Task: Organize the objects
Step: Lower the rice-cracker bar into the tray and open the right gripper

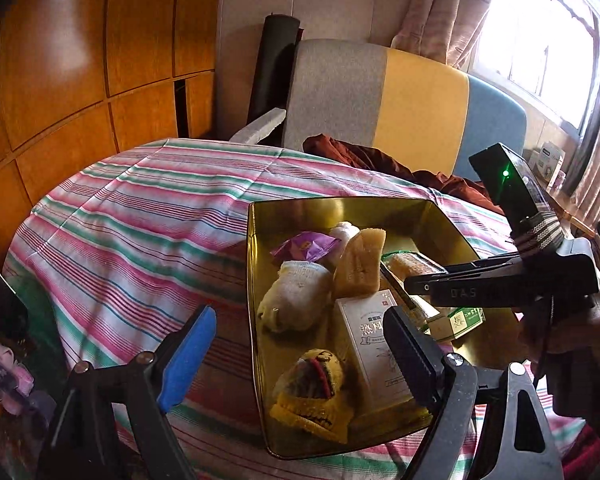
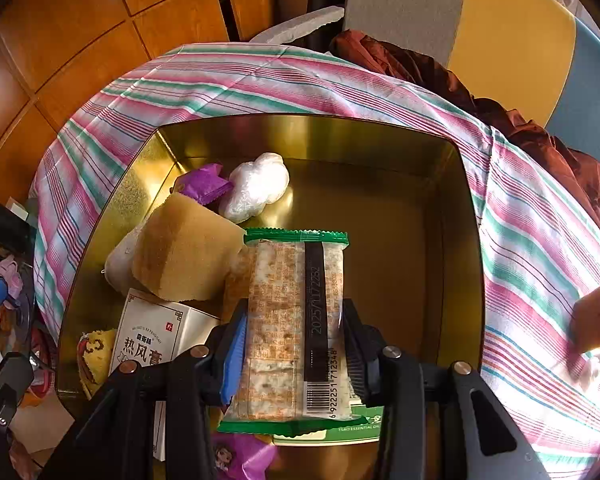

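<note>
A gold tin box (image 1: pixel 256 248) (image 2: pixel 464 216) sits on the striped cloth. It holds a sponge (image 1: pixel 358 262) (image 2: pixel 188 252), a purple packet (image 1: pixel 302 246) (image 2: pixel 206 182), a white bag (image 2: pixel 258 186), a white sock (image 1: pixel 294 298), a white medicine box (image 1: pixel 370 340) (image 2: pixel 152 332) and a yellow knitted toy (image 1: pixel 312 390). My right gripper (image 2: pixel 294 344) is shut on a green-edged cracker packet (image 2: pixel 290 320) held over the tin; it shows in the left wrist view (image 1: pixel 416 284). My left gripper (image 1: pixel 296 356) is open and empty over the tin's near edge.
The striped cloth (image 1: pixel 140 216) covers a round table. A second sponge (image 2: pixel 594 320) lies on the cloth right of the tin. A brown garment (image 1: pixel 380 160) and a grey, yellow and blue chair (image 1: pixel 400 96) stand behind. Wooden panels (image 1: pixel 80 60) are at the left.
</note>
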A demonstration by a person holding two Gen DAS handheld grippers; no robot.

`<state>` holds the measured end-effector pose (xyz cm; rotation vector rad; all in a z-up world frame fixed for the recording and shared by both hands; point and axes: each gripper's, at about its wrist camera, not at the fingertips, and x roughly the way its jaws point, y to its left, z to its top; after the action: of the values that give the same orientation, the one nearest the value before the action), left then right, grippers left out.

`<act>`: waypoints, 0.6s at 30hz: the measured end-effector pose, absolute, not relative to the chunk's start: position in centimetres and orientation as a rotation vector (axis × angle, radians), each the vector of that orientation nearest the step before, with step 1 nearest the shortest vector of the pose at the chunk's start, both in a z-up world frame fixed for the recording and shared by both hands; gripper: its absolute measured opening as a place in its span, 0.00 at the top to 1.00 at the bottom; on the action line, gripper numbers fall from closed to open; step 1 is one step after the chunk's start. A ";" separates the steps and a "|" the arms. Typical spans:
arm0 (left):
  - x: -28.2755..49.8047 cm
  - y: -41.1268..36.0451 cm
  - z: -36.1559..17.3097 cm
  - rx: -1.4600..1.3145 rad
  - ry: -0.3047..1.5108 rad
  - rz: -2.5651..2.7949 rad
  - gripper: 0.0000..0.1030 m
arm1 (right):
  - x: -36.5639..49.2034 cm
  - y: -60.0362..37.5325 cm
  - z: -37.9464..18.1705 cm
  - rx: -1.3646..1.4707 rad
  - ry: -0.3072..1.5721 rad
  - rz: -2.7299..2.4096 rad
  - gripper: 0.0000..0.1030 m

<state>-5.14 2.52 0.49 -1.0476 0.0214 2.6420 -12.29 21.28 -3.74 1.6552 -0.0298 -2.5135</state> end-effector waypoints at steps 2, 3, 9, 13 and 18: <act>-5.2 2.4 0.5 -1.050 0.018 2.644 0.16 | -12.2 21.0 -4.1 1.670 -0.013 -2.503 0.59; -5.2 2.5 0.5 -1.052 0.018 2.645 0.16 | -12.2 20.9 -4.3 1.677 -0.009 -2.496 0.59; -5.1 2.5 0.6 -1.050 0.022 2.650 0.16 | -12.0 20.8 -4.6 1.675 -0.033 -2.498 0.58; -5.0 2.6 0.7 -1.051 0.023 2.651 0.15 | -11.8 20.8 -4.6 1.676 -0.053 -2.492 0.56; -4.7 2.8 0.7 -1.051 0.035 2.649 0.15 | -11.5 21.2 -4.4 1.666 -0.109 -2.494 0.51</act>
<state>-4.72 2.77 0.73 -1.0510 0.0350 2.6489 -11.53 21.18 -4.44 1.6659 -0.1092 -2.4943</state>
